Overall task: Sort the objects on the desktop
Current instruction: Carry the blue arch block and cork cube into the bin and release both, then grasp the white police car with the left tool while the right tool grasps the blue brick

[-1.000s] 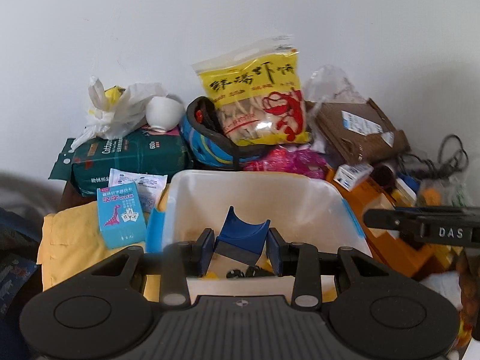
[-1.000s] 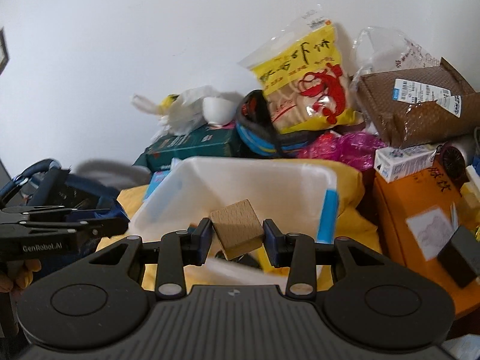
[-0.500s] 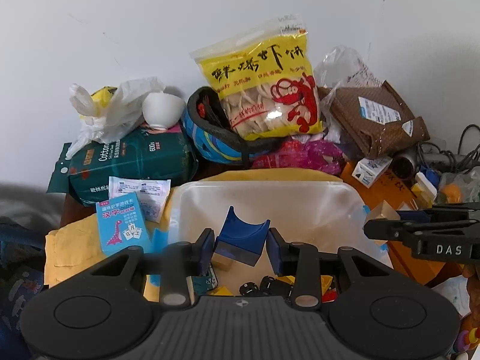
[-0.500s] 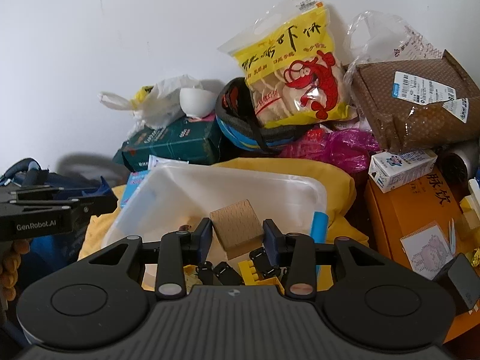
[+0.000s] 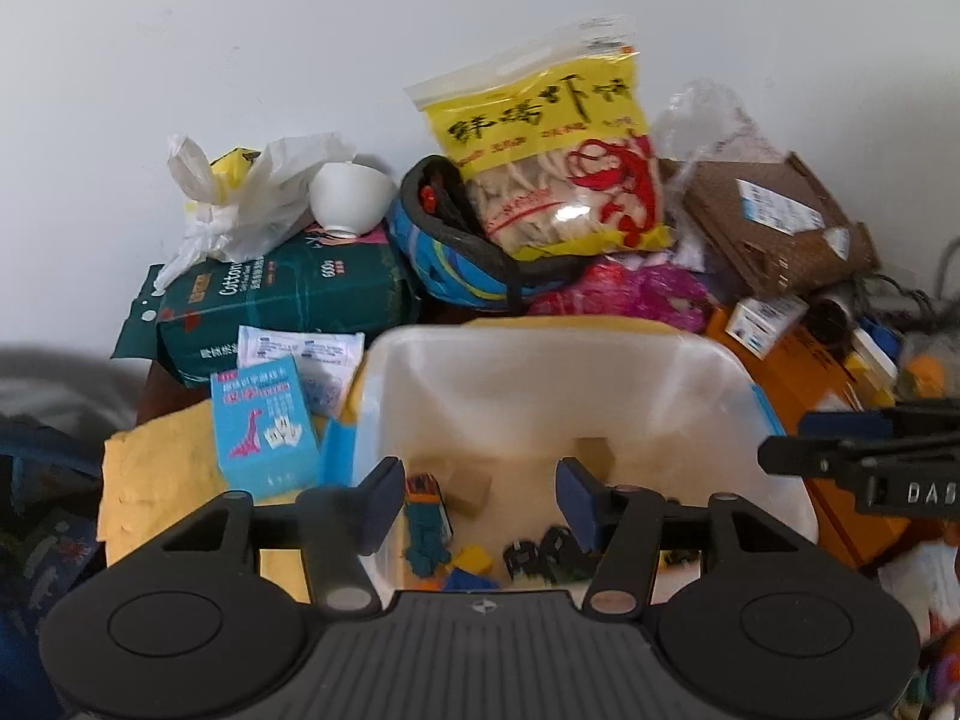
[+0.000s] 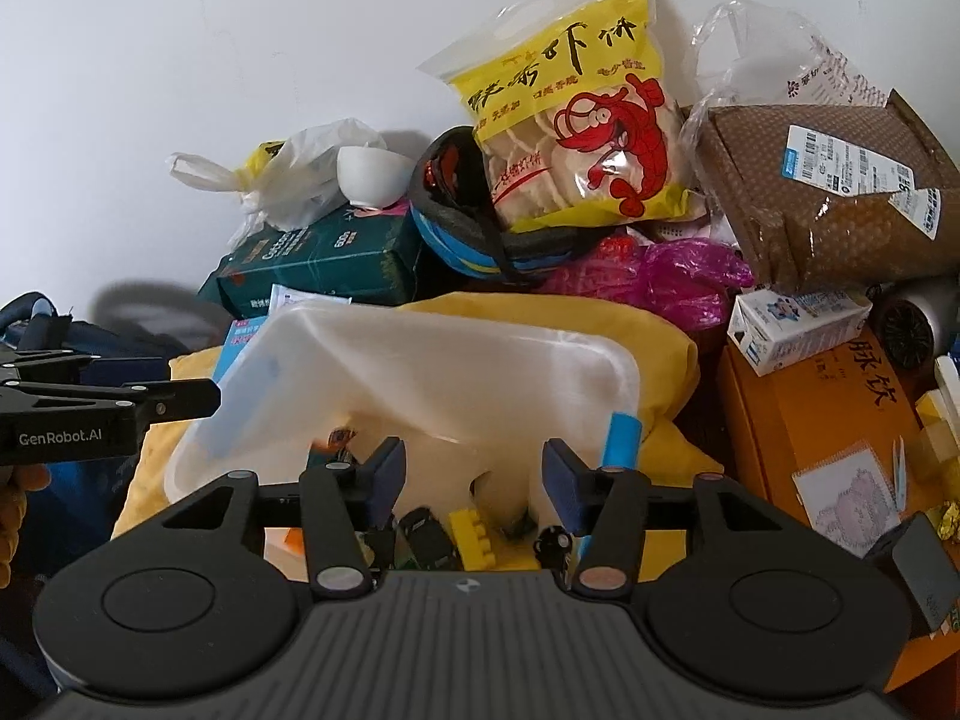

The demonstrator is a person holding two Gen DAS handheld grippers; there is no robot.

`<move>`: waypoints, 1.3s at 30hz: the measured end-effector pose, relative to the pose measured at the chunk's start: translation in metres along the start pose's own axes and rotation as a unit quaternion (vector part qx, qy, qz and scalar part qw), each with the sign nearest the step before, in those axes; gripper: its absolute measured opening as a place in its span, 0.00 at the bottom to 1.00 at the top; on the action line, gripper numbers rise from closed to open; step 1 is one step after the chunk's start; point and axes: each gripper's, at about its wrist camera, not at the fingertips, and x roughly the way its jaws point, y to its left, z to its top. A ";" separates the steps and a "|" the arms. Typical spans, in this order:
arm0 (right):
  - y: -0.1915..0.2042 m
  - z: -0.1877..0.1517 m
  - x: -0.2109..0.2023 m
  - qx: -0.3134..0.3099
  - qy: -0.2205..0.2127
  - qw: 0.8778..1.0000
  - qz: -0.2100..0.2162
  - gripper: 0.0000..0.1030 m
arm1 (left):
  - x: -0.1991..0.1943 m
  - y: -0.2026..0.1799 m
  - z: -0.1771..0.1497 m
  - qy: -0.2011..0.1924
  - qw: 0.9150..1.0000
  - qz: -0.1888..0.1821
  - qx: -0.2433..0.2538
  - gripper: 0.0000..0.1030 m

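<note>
A white translucent bin (image 5: 540, 372) (image 6: 420, 360) stands on a yellow cloth right in front of both grippers. My left gripper (image 5: 480, 498) hangs over the bin's near edge. Its jaws are opening and nothing is between them. My right gripper (image 6: 474, 474) is over the same bin, its jaws also opening and empty. In the bin lie wooden blocks (image 5: 474, 486), a blue piece (image 5: 462, 579), a yellow brick (image 6: 474, 534) and black toy cars (image 5: 540, 552) (image 6: 426, 534). Each gripper shows at the edge of the other's view: the right gripper (image 5: 864, 462), the left gripper (image 6: 108, 408).
Behind the bin are a yellow shrimp-cracker bag (image 5: 552, 162), a blue helmet (image 5: 456, 264), a green cotton pack (image 5: 282, 300), a white bowl (image 5: 348, 198) and a brown parcel (image 6: 828, 204). An orange box (image 6: 828, 408) is to the right, a light-blue card box (image 5: 264, 426) to the left.
Both grippers have opened. The blue curved piece has left the left jaws and the wooden block the right jaws. Both views now look deeper into the bin.
</note>
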 end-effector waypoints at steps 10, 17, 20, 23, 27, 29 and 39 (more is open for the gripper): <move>0.034 -0.120 -0.020 -0.065 0.007 0.997 0.030 0.52 | -0.020 -0.016 -0.162 0.014 0.998 -0.010 0.052 0.58; 0.055 -0.183 0.027 -0.055 0.072 0.996 0.026 0.47 | -0.016 -0.017 -0.205 0.041 0.998 -0.014 0.042 0.58; 0.063 -0.181 0.041 -0.057 0.070 0.996 0.027 0.47 | -0.014 -0.018 -0.204 0.041 0.998 -0.015 0.039 0.58; 0.070 -0.178 0.052 -0.064 0.065 0.996 0.017 0.47 | -0.008 -0.022 -0.202 0.042 0.998 -0.018 0.038 0.58; 0.072 -0.182 0.057 -0.085 0.073 0.993 0.023 0.39 | 0.006 -0.031 -0.196 0.042 0.997 -0.029 0.058 0.58; 0.065 -0.187 0.048 -0.080 0.073 0.994 0.032 0.36 | 0.014 -0.037 -0.192 0.045 0.996 -0.035 0.071 0.58; 0.030 -0.209 0.000 -0.067 0.056 0.996 0.005 0.35 | 0.049 -0.063 -0.195 0.077 0.988 -0.053 0.122 0.33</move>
